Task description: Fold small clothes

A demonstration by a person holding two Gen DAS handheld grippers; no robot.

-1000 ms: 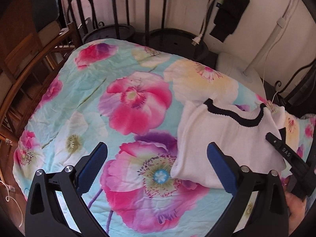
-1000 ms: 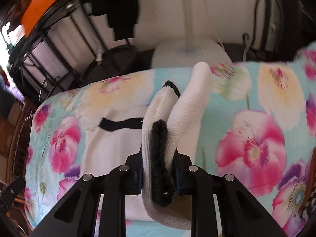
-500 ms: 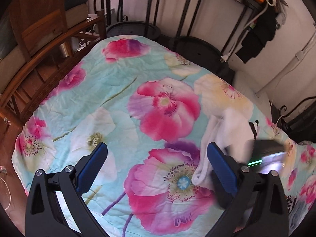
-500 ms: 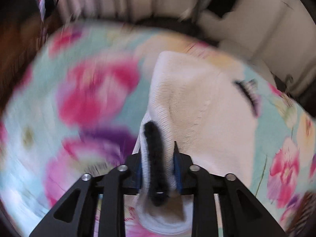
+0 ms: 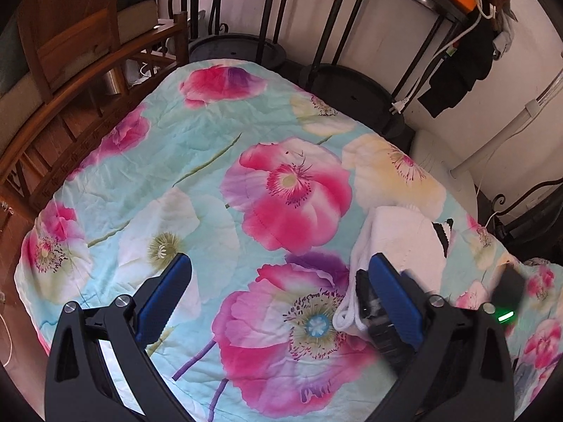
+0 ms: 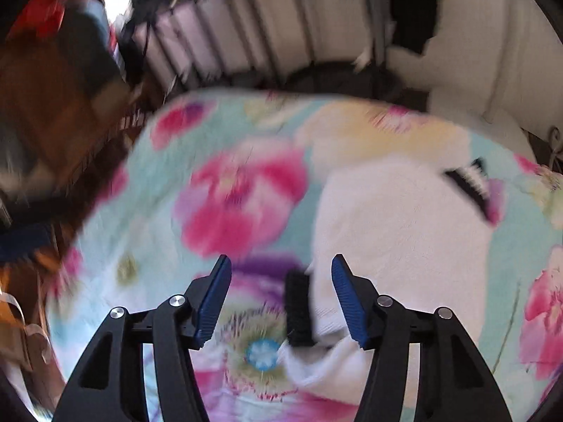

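1. The white knit top [image 6: 397,232] with black trim lies folded on the floral sheet [image 5: 197,161], toward its right side.
2. Dark metal racks [image 5: 352,17] and a wooden chair [image 5: 70,35] ring the bed.
3. The right gripper [image 6: 281,295], tilted down, has just been opening; the black-edged hem lies loose between its jaws.
4. The left gripper [image 5: 278,288] hovers wide apart and empty.

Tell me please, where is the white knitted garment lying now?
The white knitted garment lies on the floral sheet, at the right in the left wrist view, beside the big pink flower; its black-trimmed edge sits between the open right gripper.
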